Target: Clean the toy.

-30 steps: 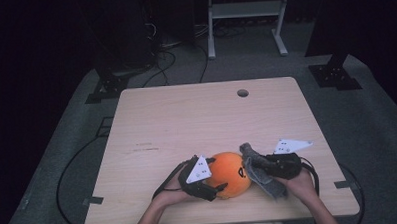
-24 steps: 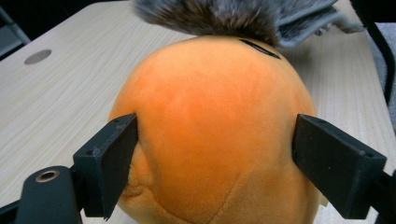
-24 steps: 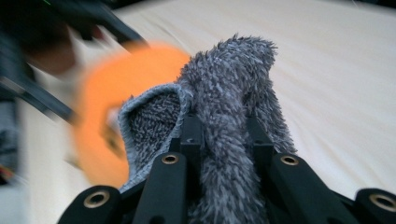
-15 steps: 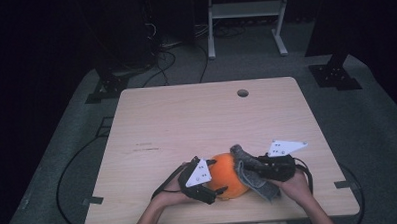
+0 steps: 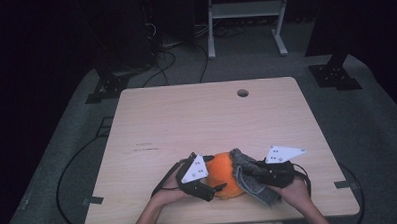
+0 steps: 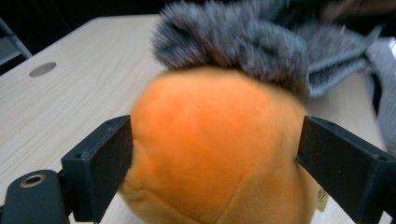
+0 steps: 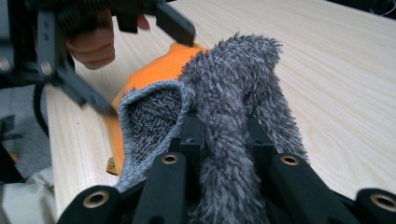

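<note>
Two tongs work at the near edge of your light wooden desk [image 5: 206, 116], which has a round hole [image 5: 243, 93] near its far edge. Between your hands sits an orange plush ball [image 5: 222, 175], resting on the desk close to the near edge. A grey fuzzy cloth [image 5: 250, 179] drapes against the ball's right side and hangs toward you. Your left tongs [image 5: 212, 187] straddle the ball: in the left gripper view its jaws stand on either side of the orange plush ball [image 6: 215, 149], at its flanks without pressing in, and they have just been opening. Your right tongs [image 5: 248, 173] are clenched on the grey fuzzy cloth [image 7: 233, 121], its pile squeezed between the two jaws. A small tag [image 7: 111, 164] shows at the ball's lower edge; its writing is too small to read.
</note>
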The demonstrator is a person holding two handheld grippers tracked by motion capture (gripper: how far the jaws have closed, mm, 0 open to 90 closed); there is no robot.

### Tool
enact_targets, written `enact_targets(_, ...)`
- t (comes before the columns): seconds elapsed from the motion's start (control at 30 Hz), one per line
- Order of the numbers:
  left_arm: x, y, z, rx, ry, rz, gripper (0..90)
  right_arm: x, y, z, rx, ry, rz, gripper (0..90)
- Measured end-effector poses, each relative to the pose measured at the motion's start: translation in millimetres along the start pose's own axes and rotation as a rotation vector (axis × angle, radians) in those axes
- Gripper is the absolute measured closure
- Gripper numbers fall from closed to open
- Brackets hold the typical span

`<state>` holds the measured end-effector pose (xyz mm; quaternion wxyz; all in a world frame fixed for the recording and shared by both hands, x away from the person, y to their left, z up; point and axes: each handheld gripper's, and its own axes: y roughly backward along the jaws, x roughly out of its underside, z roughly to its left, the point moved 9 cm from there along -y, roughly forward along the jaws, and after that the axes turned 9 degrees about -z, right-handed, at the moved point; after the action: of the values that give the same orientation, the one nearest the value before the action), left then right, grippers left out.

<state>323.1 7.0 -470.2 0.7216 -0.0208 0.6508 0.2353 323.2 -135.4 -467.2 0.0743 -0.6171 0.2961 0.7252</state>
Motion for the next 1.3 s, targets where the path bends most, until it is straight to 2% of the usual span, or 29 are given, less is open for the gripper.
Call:
enact_targets(0.03,0.0,0.0,0.0,0.0,0.0,0.0,10.5,0.0,0.0,0.0,0.0,0.0,0.0,73.7)
enact_targets(0.1,-4.1,3.9,4.5,-0.015,0.028,-0.025,10.4,2.4,3.1,-1.3,-0.001,-0.011,0.001,73.5)
enact_targets(0.13,0.1,3.8,8.0,-0.034,0.036,0.006,9.9,4.6,6.0,-0.8,-0.006,-0.025,-0.004,73.4)
enact_targets(0.17,0.1,3.8,8.0,-0.034,0.036,0.006,10.0,4.6,6.0,-0.8,-0.006,-0.025,-0.004,73.4)
enact_targets(0.2,7.5,1.0,8.5,-0.028,0.059,0.048,10.1,5.9,7.8,-0.7,-0.008,-0.025,-0.003,73.4)
enact_targets(0.27,11.5,-2.5,6.5,-0.017,0.085,0.065,11.1,6.4,7.8,-1.7,-0.013,-0.022,-0.004,73.4)
enact_targets(0.3,11.5,-2.5,6.5,-0.017,0.085,0.065,14.1,6.4,7.8,-1.7,-0.013,-0.022,-0.004,73.4)
enact_targets(0.33,9.8,-3.9,3.8,-0.02,0.063,0.05,16.4,8.3,9.0,-5.1,-0.004,-0.018,0.007,73.1)
enact_targets(0.37,9.8,-3.9,3.8,-0.02,0.063,0.05,19.8,8.3,9.0,-5.1,-0.004,-0.018,0.007,73.1)
enact_targets(0.4,7.7,-4.9,1.6,-0.026,0.04,0.05,21.0,10.6,13.2,-10.7,0.012,-0.016,0.027,73.0)
enact_targets(0.43,7.7,-4.9,1.6,-0.026,0.04,0.05,21.9,10.6,13.2,-10.7,0.012,-0.016,0.027,73.0)
enact_targets(0.47,6.9,-5.6,-0.9,-0.021,0.014,0.053,22.7,10.0,18.8,-15.4,0.038,-0.015,0.035,73.1)
enact_targets(0.5,6.9,-5.6,-0.9,-0.021,0.014,0.053,22.9,6.1,20.9,-14.8,0.039,-0.014,0.021,73.2)
enact_targets(0.57,6.4,-6.6,-4.0,-0.008,-0.004,0.047,23.4,-8.7,19.8,-6.1,0.007,-0.013,-0.028,73.3)
enact_targets(0.67,5.1,-8.3,-8.7,0.008,-0.031,0.045,23.6,-22.9,10.5,5.5,-0.025,0.024,-0.042,73.2)
enact_targets(0.7,4.5,-8.8,-10.5,0.013,-0.036,0.04,23.7,-29.5,2.5,12.3,-0.042,0.047,-0.036,73.2)
enact_targets(0.73,4.9,-8.1,-13.2,0.019,-0.059,0.049,23.8,-32.1,-9.1,16.4,-0.041,0.089,0.0,73.2)
enact_targets(0.77,4.9,-8.1,-13.2,0.019,-0.059,0.049,23.8,-31.2,-14.2,16.9,-0.044,0.096,0.015,73.2)
enact_targets(0.8,6.4,-7.5,-13.2,0.021,-0.07,0.06,23.8,-29.5,-16.8,16.7,-0.053,0.091,0.023,73.4)
enact_targets(0.9,6.6,-7.8,-13.2,0.023,-0.054,0.046,24.0,-26.3,-15.2,12.1,-0.066,0.066,0.025,73.7)
enact_targets(0.93,6.2,-8.6,-13.3,0.022,-0.052,0.043,24.0,-21.6,-9.6,1.7,-0.044,0.054,0.033,73.8)
enact_targets(1.0,5.2,-10.0,-13.9,0.02,-0.052,0.038,24.0,-18.3,-6.3,-4.3,-0.031,0.043,0.038,73.8)
enact_targets(1.03,4.7,-10.6,-14.5,0.02,-0.054,0.035,23.9,-15.0,-2.4,-9.9,-0.024,0.015,0.041,73.8)
enact_targets(1.1,3.8,-11.0,-16.3,0.023,-0.066,0.036,23.9,-14.5,2.1,-13.0,-0.013,0.007,0.047,73.8)
enact_targets(1.17,3.0,-11.4,-17.4,0.029,-0.081,0.033,23.9,-21.6,3.3,-7.5,-0.022,0.021,0.029,73.9)
enact_targets(1.2,1.9,-12.4,-19.3,0.036,-0.092,0.028,24.0,-31.8,-0.3,3.5,-0.054,0.037,0.007,73.9)
enact_targets(1.23,1.9,-12.4,-19.3,0.036,-0.092,0.028,24.1,-31.8,-0.3,3.5,-0.054,0.037,0.007,73.9)
enact_targets(1.27,1.1,-12.9,-20.7,0.042,-0.104,0.028,24.1,-38.9,-9.2,14.3,-0.075,0.063,0.01,73.8)
enact_targets(1.3,0.6,-13.3,-21.5,0.043,-0.109,0.026,24.1,-38.9,-9.2,14.3,-0.075,0.063,0.01,73.8)
